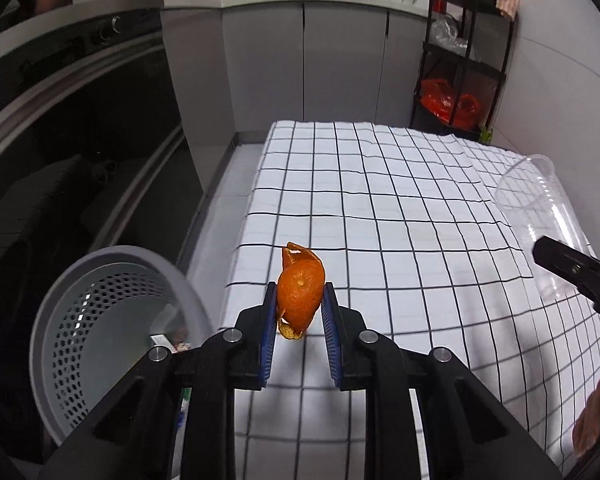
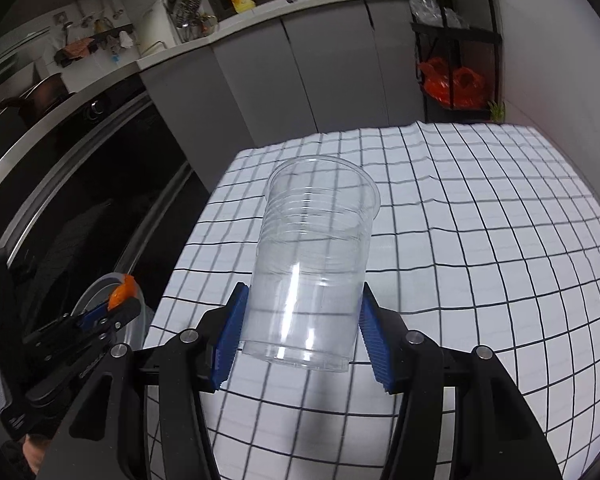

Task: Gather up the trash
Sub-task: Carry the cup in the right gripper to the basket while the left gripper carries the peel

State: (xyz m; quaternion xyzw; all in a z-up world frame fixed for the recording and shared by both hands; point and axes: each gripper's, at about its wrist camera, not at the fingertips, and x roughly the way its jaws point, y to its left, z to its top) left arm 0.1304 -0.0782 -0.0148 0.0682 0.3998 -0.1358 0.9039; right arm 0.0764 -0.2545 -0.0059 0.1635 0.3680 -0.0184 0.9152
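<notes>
My left gripper [image 1: 299, 306] is shut on an orange peel [image 1: 301, 293] and holds it above the left edge of the checkered tablecloth [image 1: 400, 208]. A grey perforated trash basket [image 1: 112, 332] stands on the floor to its lower left, with some wrappers inside. My right gripper [image 2: 302, 320] is shut on a clear plastic cup [image 2: 312, 256], held above the cloth with its mouth pointing away. The cup [image 1: 540, 208] and right gripper also show at the right edge of the left wrist view. The left gripper [image 2: 116, 306] with the peel shows at the left of the right wrist view.
A dark oven front [image 1: 72, 140] lines the left side. Grey kitchen cabinets [image 1: 300, 60] stand behind the table. A black shelf rack [image 1: 464, 60] with red bags is at the back right, next to a white wall.
</notes>
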